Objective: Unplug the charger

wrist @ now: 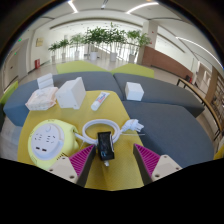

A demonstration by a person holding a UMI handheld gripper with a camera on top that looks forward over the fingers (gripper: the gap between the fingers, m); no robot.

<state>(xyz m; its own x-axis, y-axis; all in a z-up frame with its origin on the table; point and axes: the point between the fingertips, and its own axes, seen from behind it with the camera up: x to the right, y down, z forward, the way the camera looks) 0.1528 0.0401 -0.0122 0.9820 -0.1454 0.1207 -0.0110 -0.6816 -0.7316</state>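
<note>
Your gripper (105, 158) hangs low over the yellow and grey counter (165, 130), and between its pink pads sits a small black charger block (104, 150). You cannot tell whether both pads press on it or whether it merely stands between the jaws, which sit at a moderate spread. To the left lies a round white and yellow power strip (50, 140); a coiled white cable (100, 128) with a white plug (133, 126) lies just beyond the jaws. Whether the charger is already free of a socket is not visible, so judge the unplugging as unconfirmed. Farther off stand white boxes (71, 93).
</note>
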